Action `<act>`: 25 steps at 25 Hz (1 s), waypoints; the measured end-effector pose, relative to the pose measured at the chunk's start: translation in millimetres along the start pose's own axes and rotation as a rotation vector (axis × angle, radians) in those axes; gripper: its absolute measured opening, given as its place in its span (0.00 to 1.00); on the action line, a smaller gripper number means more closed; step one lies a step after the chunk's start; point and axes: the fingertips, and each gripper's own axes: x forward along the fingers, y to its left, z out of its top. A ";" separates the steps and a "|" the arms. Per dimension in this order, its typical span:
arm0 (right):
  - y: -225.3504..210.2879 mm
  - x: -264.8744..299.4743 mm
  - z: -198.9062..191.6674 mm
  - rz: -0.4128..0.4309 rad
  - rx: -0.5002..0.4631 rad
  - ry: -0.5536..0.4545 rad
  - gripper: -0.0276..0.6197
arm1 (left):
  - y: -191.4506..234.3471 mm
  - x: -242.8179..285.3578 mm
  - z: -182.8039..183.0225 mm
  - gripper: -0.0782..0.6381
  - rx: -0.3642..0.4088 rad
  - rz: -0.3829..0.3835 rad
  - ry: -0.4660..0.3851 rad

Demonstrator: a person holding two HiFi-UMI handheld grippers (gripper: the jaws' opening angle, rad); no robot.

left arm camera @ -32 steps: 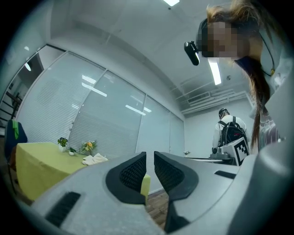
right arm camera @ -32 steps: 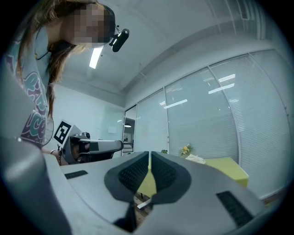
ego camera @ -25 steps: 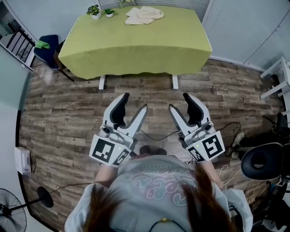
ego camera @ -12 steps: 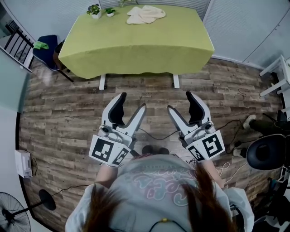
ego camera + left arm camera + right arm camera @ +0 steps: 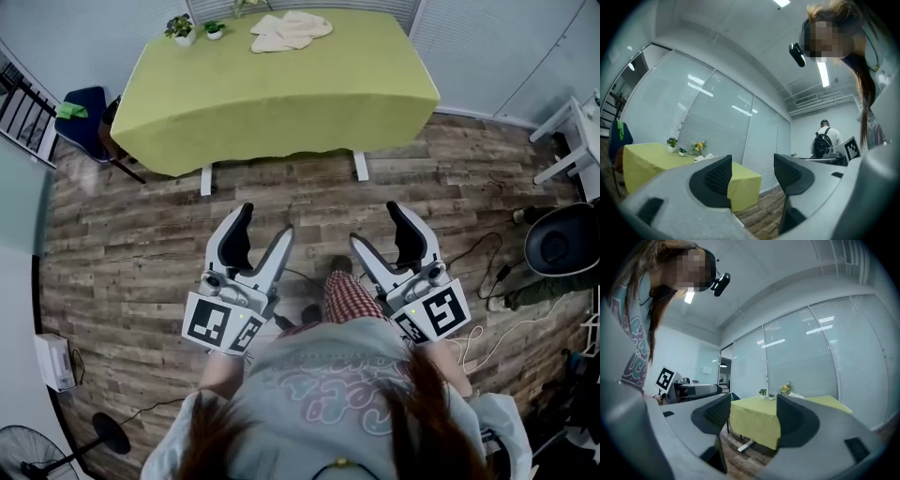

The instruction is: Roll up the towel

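Crumpled cream towel [image 5: 291,30] at green-clothed counter's [image 5: 281,94] far edge, well ahead. Left claw [image 5: 264,223] and right claw [image 5: 380,225] have just opened wide and are empty; left looks marginally nearer.

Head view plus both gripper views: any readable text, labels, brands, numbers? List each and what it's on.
No readable words or numbers in any view.
Left cube on the left claw: black-and-white square marker, no letters.
Right cube on the right claw: the same kind of marker, no letters.
Shirt: pale print, too blurred to read.
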 end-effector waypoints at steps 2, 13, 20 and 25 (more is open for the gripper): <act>-5.0 6.2 -1.1 0.007 0.006 -0.008 0.49 | 5.3 3.0 -2.2 0.46 0.003 0.004 -0.001; -81.2 84.6 -14.2 0.045 0.014 -0.014 0.49 | 71.2 81.9 -5.4 0.46 0.049 0.071 0.003; -154.1 144.8 -17.7 0.058 -0.001 -0.009 0.49 | 113.8 154.3 -4.5 0.46 0.069 0.099 0.001; -201.0 182.7 -12.6 0.076 0.000 -0.017 0.49 | 142.7 210.0 -6.6 0.46 0.070 0.111 0.007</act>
